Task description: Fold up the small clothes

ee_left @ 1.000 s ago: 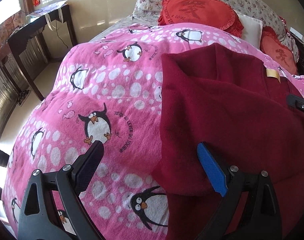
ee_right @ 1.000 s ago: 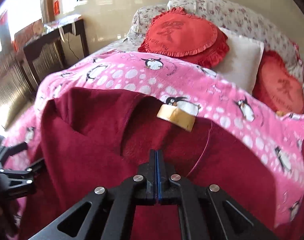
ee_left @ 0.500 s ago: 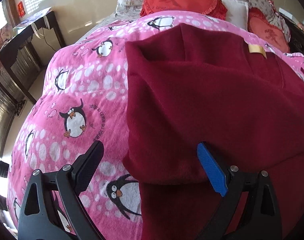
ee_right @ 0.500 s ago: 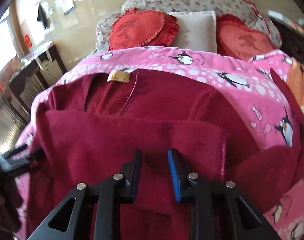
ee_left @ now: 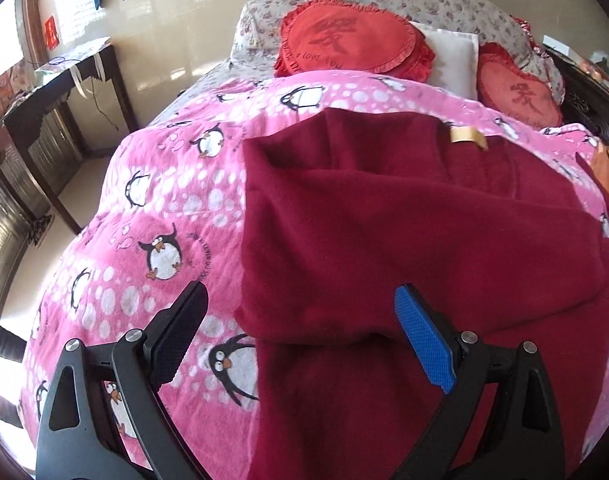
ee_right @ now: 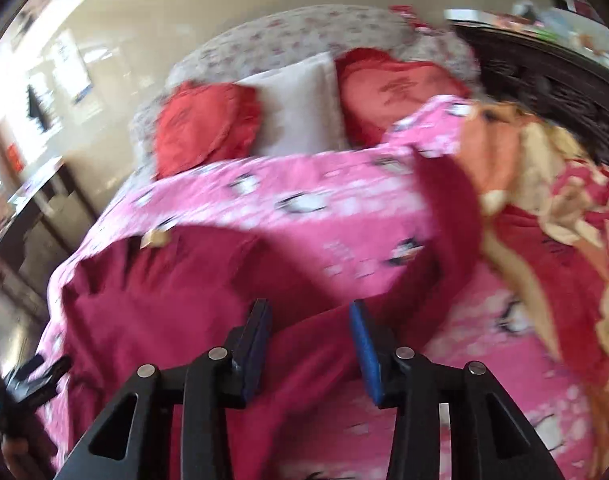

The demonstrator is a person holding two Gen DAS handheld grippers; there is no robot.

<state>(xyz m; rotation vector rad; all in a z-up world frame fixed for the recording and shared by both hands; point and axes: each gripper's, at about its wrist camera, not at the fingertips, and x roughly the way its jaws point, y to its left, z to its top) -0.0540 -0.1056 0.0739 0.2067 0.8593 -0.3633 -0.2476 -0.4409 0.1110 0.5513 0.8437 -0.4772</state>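
A dark red garment (ee_left: 404, 240) lies spread on a pink blanket with penguins (ee_left: 164, 200), which covers the bed. One part of the garment is folded across its middle, and a small tan label (ee_left: 466, 136) shows at its far edge, near the pillows. The left gripper (ee_left: 300, 320) hangs over the near left edge of the garment; its fingers (ee_left: 422, 342) stand wide apart and hold nothing, the black one above the blanket and the blue one above the red cloth. In the right wrist view, which is blurred, the right gripper (ee_right: 310, 330) is above the near right part of the garment. Its jaws are opening, with a moderate gap between them, and the cloth seen in the gap lies below and is not pinched. At the far end of the bed there are a round red cushion (ee_left: 348, 40), a white pillow (ee_left: 452, 56) and a heart-shaped red cushion (ee_left: 516, 92). To the right of the garment lies a heap of orange and cream cloth (ee_right: 544, 184). A dark bench (ee_left: 64, 92) stands at the far left by the wall.
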